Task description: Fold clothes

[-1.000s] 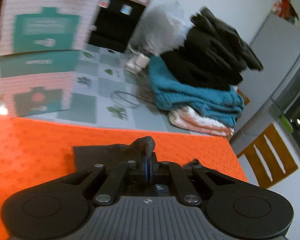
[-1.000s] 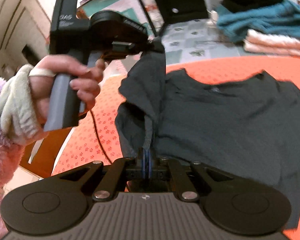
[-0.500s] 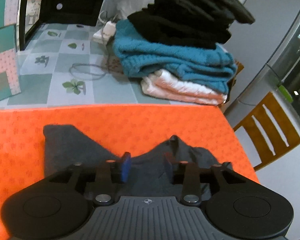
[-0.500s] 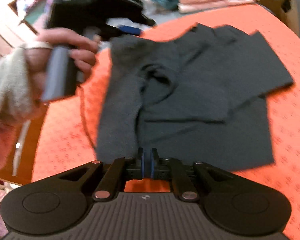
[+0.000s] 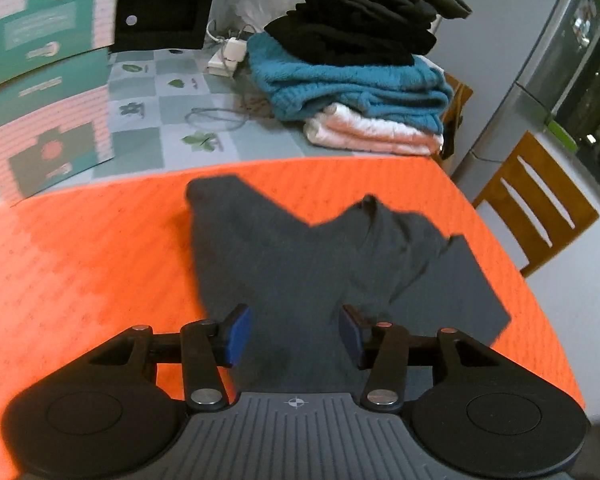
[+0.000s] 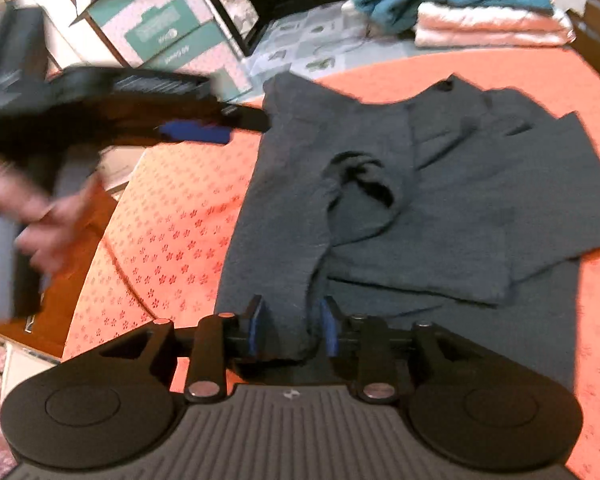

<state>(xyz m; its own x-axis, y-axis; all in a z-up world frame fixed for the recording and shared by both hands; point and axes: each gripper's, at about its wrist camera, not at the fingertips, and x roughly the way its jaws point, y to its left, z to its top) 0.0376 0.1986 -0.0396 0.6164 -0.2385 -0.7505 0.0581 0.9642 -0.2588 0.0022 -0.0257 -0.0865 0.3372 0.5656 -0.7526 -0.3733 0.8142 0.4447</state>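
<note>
A dark grey T-shirt (image 6: pixel 400 208) lies on the orange patterned cloth (image 6: pixel 172 240), its left side folded over the body with a rumpled sleeve in the middle. My right gripper (image 6: pixel 291 330) is open, its blue pads either side of the shirt's near folded edge. In the left wrist view the same T-shirt (image 5: pixel 300 264) spreads ahead, and my left gripper (image 5: pixel 294 334) is open above it, holding nothing. The right wrist view also shows the left gripper (image 6: pixel 196 132), blurred, held by a hand (image 6: pixel 48 224) off the shirt's left side.
A stack of folded clothes (image 5: pixel 356 68), black on teal on pale pink, sits at the back of the table. Teal and pink boxes (image 5: pixel 44 80) stand at the back left beside a black box (image 5: pixel 160 4). A wooden chair (image 5: pixel 536 196) and fridge (image 5: pixel 540 52) are to the right.
Both grippers let go of the shirt's side and opened. The lifted left side now lies folded over the body. The left gripper pulled away to the left.
</note>
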